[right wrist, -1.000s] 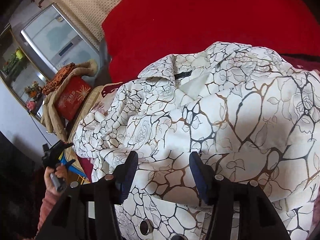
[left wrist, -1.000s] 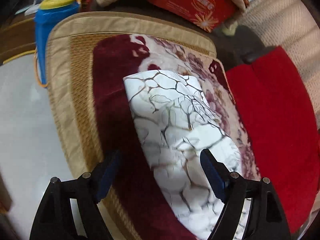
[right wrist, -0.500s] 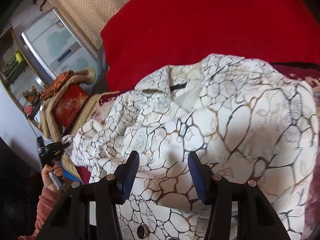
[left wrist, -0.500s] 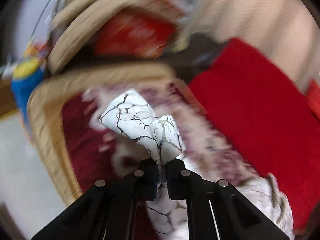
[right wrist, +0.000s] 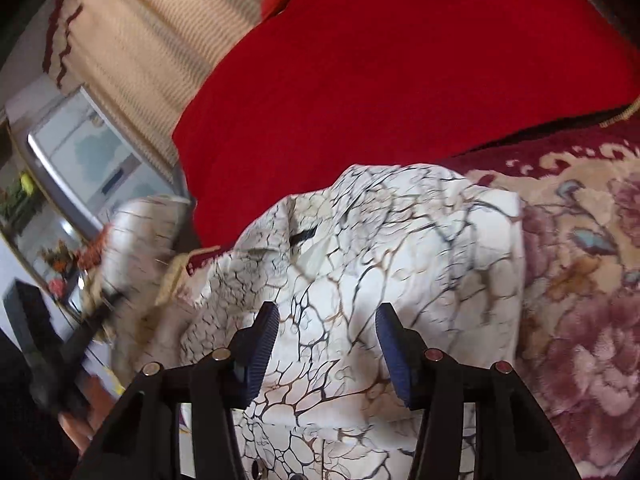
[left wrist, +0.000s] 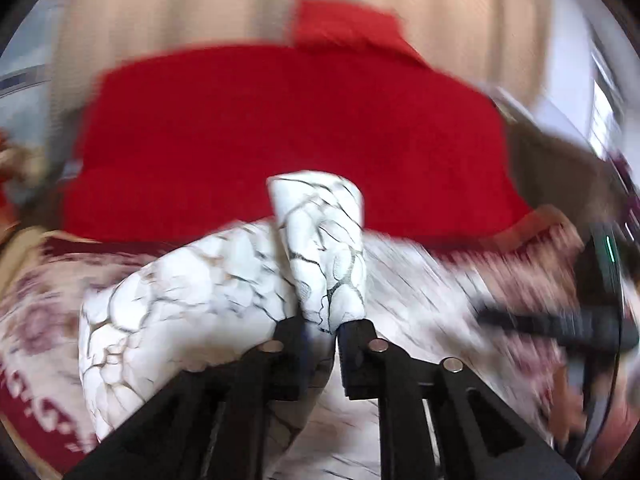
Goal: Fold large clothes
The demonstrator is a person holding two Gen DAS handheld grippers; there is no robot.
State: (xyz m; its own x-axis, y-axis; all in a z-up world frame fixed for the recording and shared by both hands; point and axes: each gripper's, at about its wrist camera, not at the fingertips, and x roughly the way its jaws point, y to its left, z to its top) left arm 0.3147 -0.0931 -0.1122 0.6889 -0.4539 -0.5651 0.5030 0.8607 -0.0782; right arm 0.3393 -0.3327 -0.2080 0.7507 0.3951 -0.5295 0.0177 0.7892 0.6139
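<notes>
White shirt [right wrist: 360, 280] with a dark crackle print lies on the flowered blanket [right wrist: 580, 280], just in front of the red cushion [right wrist: 400, 60], collar end toward the cushion and button end toward the camera, so its long axis runs from cushion to viewer. Left tongs [left wrist: 320, 328] have a bunched sleeve [left wrist: 324, 248] between the fingers, fabric sticking up out of the narrow gap, raised above the rest of the shirt; the jaws are opening a little but the pads look pressed on the cloth. In the right wrist view that sleeve shows as a blurred white flap on the shirt's left side, away from the blanket's bare part. Right tongs [right wrist: 326, 344] stand about half open over the shirt's middle, below the collar; nothing pinched, and I cannot tell whether the pads rest on the cloth. Key relation: the sleeve lies to the left of the shirt body and must cross toward the middle line, across the long axis. Left hand is the nearer one and already has it; right tongs sit right on the landing zone, probably to pin the body. Heavy blur in the left wrist view.
</notes>
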